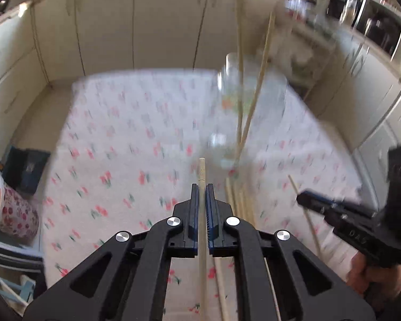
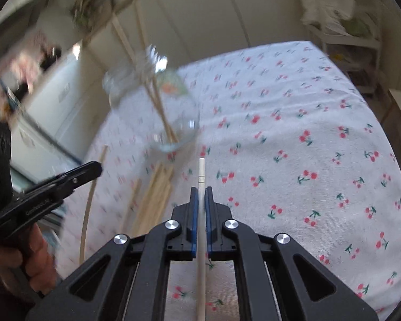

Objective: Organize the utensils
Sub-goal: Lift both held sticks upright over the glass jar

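In the left wrist view my left gripper (image 1: 202,188) is shut on a pale wooden chopstick (image 1: 201,169) whose tip pokes out past the jaws. Ahead and to the right stands a clear glass jar (image 1: 243,112) with two chopsticks leaning in it. Several loose chopsticks (image 1: 240,200) lie just before it. In the right wrist view my right gripper (image 2: 201,190) is shut on another chopstick (image 2: 201,171). The same jar (image 2: 157,107) and loose chopsticks (image 2: 155,195) show at the left. Each view also catches the other gripper: the right gripper (image 1: 300,198) and the left gripper (image 2: 97,167).
A white cherry-print cloth (image 2: 307,133) covers the table. Cream cabinets ring it. A patterned bag (image 1: 16,214) and a dark box (image 1: 26,168) sit off the left edge. A white shelf rack (image 2: 347,48) stands at the far right.
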A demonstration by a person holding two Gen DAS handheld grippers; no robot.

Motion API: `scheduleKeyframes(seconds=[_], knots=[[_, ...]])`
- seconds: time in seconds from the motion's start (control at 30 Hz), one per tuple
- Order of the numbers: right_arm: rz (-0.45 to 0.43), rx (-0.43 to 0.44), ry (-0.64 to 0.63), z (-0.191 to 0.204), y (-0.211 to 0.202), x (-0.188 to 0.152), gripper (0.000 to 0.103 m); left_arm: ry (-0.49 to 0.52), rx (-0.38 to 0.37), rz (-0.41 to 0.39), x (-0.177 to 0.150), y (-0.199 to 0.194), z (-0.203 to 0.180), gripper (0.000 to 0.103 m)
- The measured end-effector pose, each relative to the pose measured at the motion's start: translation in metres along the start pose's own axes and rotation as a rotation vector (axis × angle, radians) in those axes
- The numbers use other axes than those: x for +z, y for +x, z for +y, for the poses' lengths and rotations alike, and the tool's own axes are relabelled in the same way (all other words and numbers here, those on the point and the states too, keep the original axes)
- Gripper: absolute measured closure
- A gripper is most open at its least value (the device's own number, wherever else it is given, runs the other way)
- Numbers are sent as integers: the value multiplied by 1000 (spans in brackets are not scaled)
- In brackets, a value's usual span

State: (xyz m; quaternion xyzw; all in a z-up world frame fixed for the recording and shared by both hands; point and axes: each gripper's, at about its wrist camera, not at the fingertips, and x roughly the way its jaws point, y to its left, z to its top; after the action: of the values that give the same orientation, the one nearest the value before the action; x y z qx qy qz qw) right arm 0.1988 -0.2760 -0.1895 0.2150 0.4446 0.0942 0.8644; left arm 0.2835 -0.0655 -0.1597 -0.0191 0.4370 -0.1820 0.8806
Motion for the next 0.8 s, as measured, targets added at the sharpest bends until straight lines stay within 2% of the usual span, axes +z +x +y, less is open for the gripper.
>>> scheduleKeyframes(seconds=[0.2,0.4,0.6,0.8], knots=[[-180,21,28,11,-31,12,97,-54,-93,-247,36,-51,1,98],[-334,48,24,22,-58,33,97,-101,-145,-434,70,-78,-5,98],[-453,53,29,29,-76,50,97,-153,-160,-577,106,-87,-10,98],[-541,60,24,35,-83,67,97,-184,-135,-689,131,-90,-15,98]])
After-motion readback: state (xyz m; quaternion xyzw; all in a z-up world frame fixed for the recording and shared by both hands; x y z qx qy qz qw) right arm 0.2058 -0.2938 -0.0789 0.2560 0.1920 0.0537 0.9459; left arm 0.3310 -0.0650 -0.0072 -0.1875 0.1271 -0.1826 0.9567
